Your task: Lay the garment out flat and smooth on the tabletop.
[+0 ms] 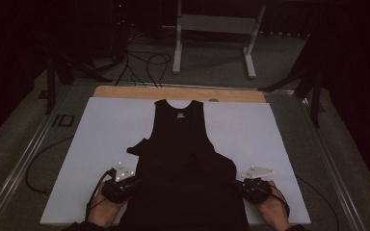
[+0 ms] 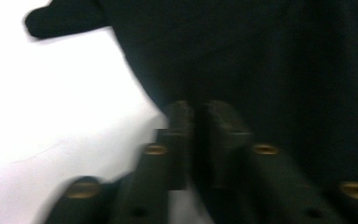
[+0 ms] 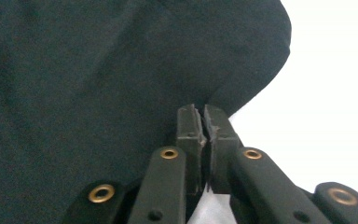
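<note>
Pinching both side edges of the black tank top [image 1: 180, 159] near its hem, one gripper to each side.

We see the garment spread flat on the white sheet [image 1: 250, 130] over the table, neckline at the far end and hem toward us, so its long axis runs straight away from the person. Our left gripper [image 1: 131, 182] sits at the left edge and the right gripper [image 1: 241, 184] at the right edge, about equally near the cloth. In each gripper view the jaws stand pressed together with their tips on the fabric's border [image 3: 242, 100], so we judge each is clamped on the tank top's edge; the left gripper view is blurred. Any fold or lift would travel along that axis, toward the neckline.
</note>
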